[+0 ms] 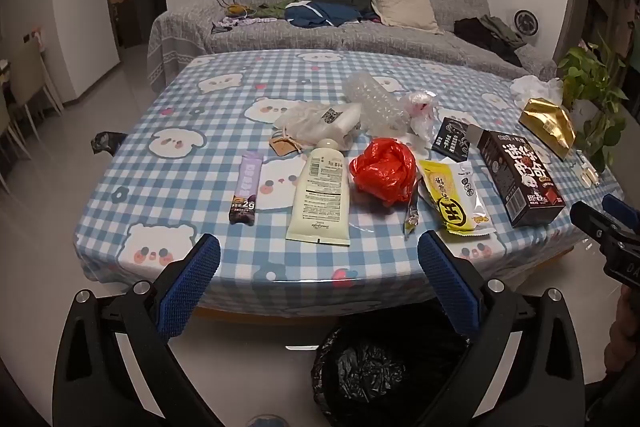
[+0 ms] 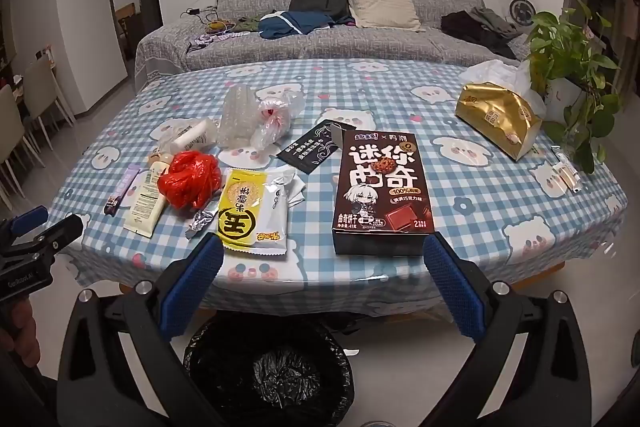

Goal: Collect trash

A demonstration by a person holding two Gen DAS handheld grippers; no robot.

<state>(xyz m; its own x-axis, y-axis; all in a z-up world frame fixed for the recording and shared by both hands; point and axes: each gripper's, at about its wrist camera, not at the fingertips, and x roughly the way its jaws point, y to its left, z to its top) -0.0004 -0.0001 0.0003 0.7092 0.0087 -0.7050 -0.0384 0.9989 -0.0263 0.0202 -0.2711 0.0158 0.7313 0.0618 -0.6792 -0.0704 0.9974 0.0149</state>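
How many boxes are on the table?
2. The dark cookie box lies at the near edge, in front of the right gripper. The gold box sits far right, beside the plant. More could hide under the wrappers.

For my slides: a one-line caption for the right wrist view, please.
Open right gripper hovers before a checked table littered with a cookie box and wrappers, bin below.
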